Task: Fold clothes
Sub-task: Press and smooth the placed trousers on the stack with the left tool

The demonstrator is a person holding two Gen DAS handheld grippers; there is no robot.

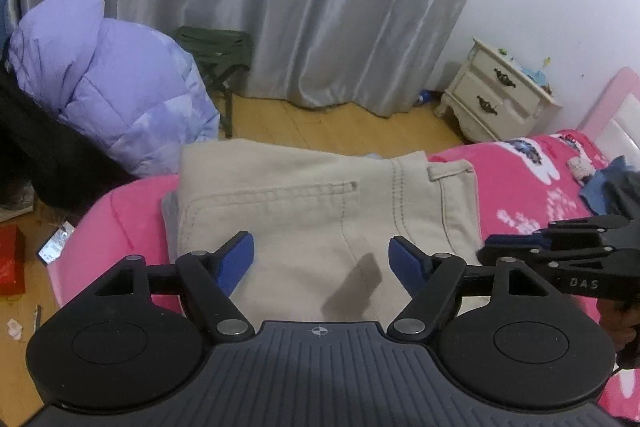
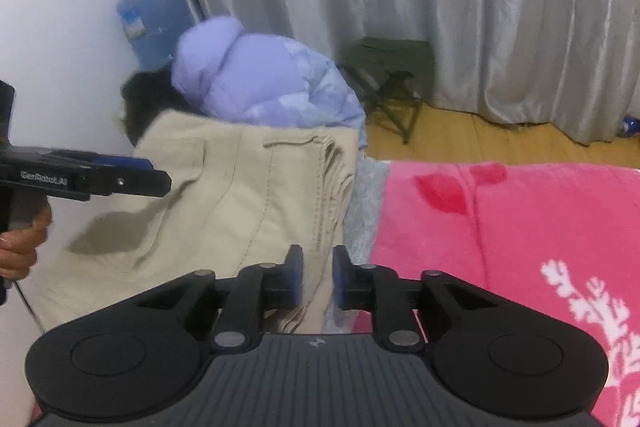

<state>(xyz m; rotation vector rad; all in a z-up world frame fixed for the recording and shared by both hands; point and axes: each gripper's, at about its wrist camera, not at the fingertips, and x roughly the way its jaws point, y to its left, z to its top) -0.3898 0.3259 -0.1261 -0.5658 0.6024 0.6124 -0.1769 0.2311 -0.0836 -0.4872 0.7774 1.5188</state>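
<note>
The folded beige trousers (image 1: 304,211) lie on the pink bed (image 1: 520,195) under the left gripper (image 1: 322,259), spread wide, while the right gripper (image 2: 318,277), nearly together and gripping nothing, hangs over their edge.

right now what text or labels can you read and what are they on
"DAS": on the side of the right gripper, seen from the left wrist view.
"GenRobot.AI": on the side of the left gripper, blurred, seen from the right wrist view.
The blue water jug label: too blurred to read.
</note>
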